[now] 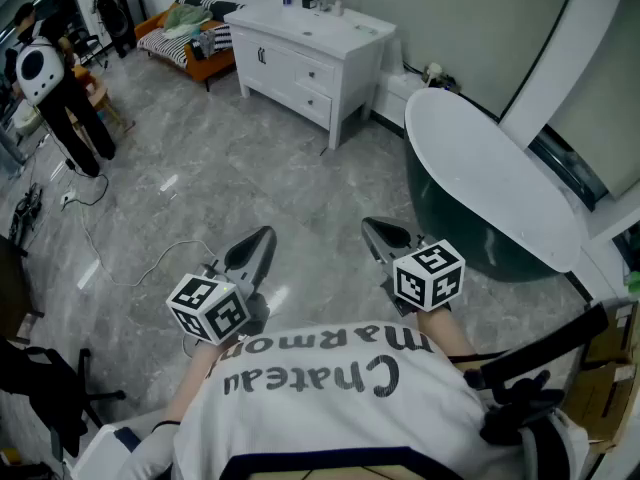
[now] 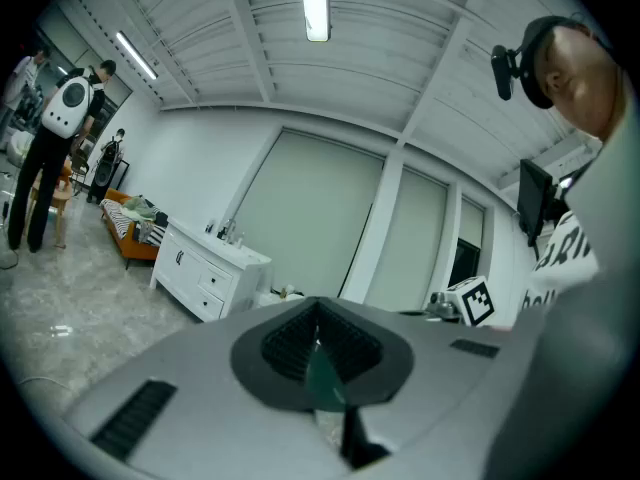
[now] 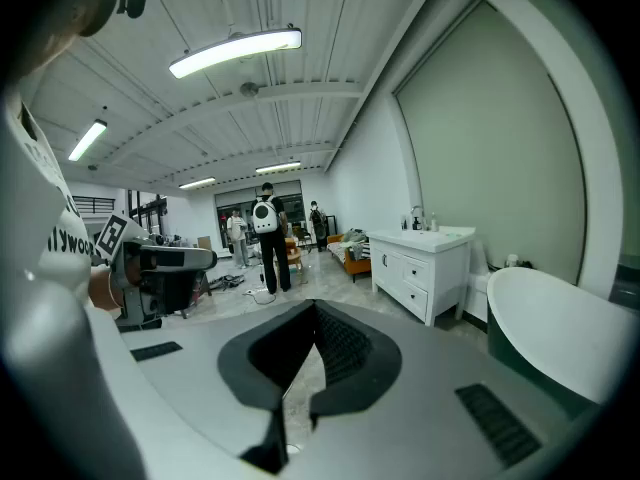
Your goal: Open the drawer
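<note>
Both tongs are held close to the person's chest, the left gripper point(image 1: 258, 243) and the right gripper point(image 1: 378, 230) each with its jaws pressed together on nothing. Bare grey floor point(image 1: 200, 198) lies ahead. A white bathtub point(image 1: 490, 183) sits at about two o'clock. The drawers point(image 1: 314, 88) are well apart from the tongs, in the white vanity cabinet point(image 1: 262, 60) against the far wall at about twelve o'clock, and all look closed. The task appears barely begun, still in the approach. The next move likely calls for crossing the floor, parting one pair of jaws, closing on a drawer pull and drawing straight back.
</note>
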`<action>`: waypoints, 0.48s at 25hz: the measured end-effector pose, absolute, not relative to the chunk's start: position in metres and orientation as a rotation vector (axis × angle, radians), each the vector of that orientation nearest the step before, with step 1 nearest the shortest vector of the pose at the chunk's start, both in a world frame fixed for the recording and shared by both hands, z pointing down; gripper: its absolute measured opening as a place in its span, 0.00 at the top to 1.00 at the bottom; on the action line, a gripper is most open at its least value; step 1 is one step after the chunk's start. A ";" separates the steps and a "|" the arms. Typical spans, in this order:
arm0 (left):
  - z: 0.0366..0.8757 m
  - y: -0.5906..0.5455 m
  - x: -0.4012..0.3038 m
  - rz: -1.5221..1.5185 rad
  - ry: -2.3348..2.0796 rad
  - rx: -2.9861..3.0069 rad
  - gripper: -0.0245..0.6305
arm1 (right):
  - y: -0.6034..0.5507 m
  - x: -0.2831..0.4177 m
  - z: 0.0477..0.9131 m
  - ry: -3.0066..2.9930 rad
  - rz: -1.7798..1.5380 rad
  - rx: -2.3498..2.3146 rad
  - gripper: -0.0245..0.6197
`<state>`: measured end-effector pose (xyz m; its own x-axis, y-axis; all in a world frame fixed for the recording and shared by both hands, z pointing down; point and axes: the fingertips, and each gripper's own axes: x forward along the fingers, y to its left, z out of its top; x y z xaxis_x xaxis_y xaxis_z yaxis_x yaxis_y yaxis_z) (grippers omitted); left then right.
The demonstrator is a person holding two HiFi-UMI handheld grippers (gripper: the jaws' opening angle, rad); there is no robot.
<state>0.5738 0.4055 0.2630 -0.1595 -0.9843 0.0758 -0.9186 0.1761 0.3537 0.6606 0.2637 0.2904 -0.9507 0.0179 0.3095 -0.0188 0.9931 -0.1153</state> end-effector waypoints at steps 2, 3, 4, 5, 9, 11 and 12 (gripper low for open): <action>0.263 0.405 0.569 -0.333 -2.171 1.815 0.95 | 0.263 0.656 0.290 -2.819 0.160 -0.004 0.95; 0.263 0.406 0.566 -0.336 -2.171 1.812 0.95 | 0.263 0.653 0.290 -2.818 0.158 -0.006 0.95; 0.264 0.406 0.564 -0.340 -2.171 1.811 0.95 | 0.263 0.650 0.290 -2.817 0.156 -0.008 0.95; 0.264 0.407 0.562 -0.342 -2.172 1.810 0.95 | 0.264 0.648 0.290 -2.817 0.156 -0.010 0.95; 0.265 0.411 0.552 -0.342 -2.182 1.795 0.95 | 0.266 0.637 0.289 -2.825 0.177 -0.025 0.95; 0.267 0.416 0.547 -0.332 -2.193 1.783 0.95 | 0.268 0.631 0.291 -2.822 0.182 -0.029 0.95; 0.268 0.418 0.544 -0.319 -2.200 1.779 0.95 | 0.270 0.627 0.292 -2.820 0.181 -0.031 0.95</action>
